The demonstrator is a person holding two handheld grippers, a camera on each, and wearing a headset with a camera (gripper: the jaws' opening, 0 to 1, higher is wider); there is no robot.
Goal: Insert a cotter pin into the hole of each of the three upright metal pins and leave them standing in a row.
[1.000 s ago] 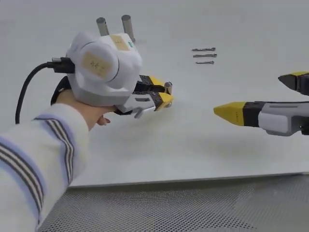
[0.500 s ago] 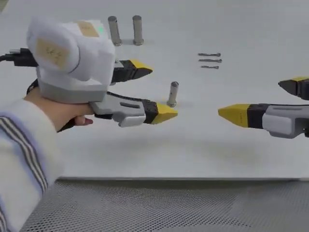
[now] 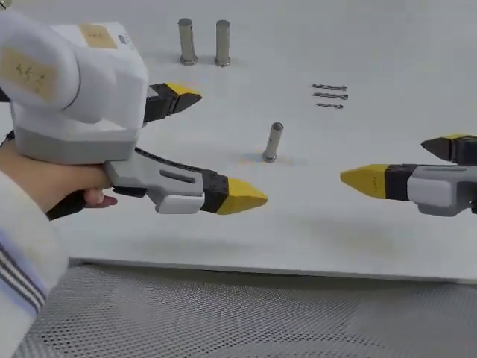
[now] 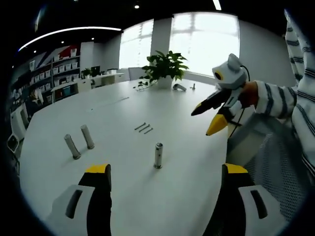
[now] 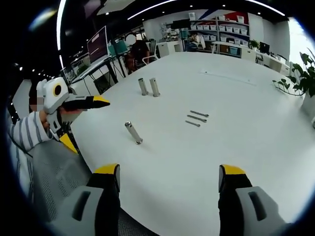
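Observation:
One metal pin (image 3: 273, 142) stands upright alone in the middle of the white table; it also shows in the left gripper view (image 4: 158, 155) and the right gripper view (image 5: 133, 132). Two more metal pins (image 3: 185, 41) (image 3: 223, 42) stand side by side at the back. Three cotter pins (image 3: 329, 95) lie in a short stack to the back right, cotter pins (image 5: 196, 118). My left gripper (image 3: 197, 145) is open, left of the lone pin and apart from it. My right gripper (image 3: 395, 164) is open at the right edge, holding nothing.
The white table (image 3: 313, 224) ends at its front edge above a grey perforated surface (image 3: 223, 321). A potted plant (image 4: 165, 66) stands at the table's far end in the left gripper view. Shelves and a person (image 5: 138, 51) are in the room beyond.
My left gripper let go of the lone pin, opened and drew back to the left; the pin now stands free on the table. The right gripper has hardly moved.

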